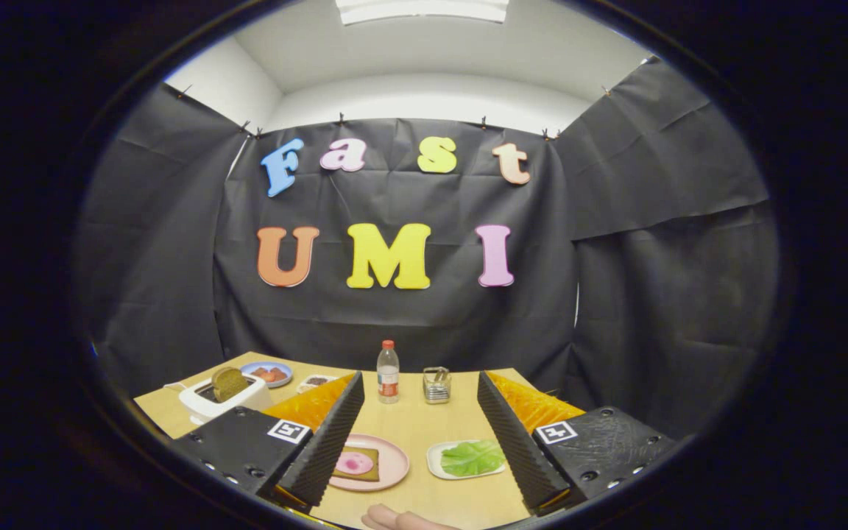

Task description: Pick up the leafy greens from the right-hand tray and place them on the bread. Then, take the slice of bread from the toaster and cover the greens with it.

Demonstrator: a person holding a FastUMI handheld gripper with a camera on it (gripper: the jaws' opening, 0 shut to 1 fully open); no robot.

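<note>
A hand (pixel 403 520) is resting on the surface (pixel 424 427) just under the claw (pixel 415 442), whose fingers are standing wide apart and holding nothing. Between them are lying the leafy greens (pixel 473 457) on their small tray (pixel 435 462) and the bread (pixel 359 464) on a pink plate (pixel 393 465). Beyond the left finger, the toaster (pixel 219 401) is holding a slice (pixel 229 383). The thin leaf is risking slipping or tearing if pinched shallowly, and the tray may be sliding along.

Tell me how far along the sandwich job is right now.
Nothing is done yet. The leafy greens lie on their tray, the toast slice stands in the toaster. The open gripper holds nothing above the table. The bread on the pink plate awaits both.
</note>
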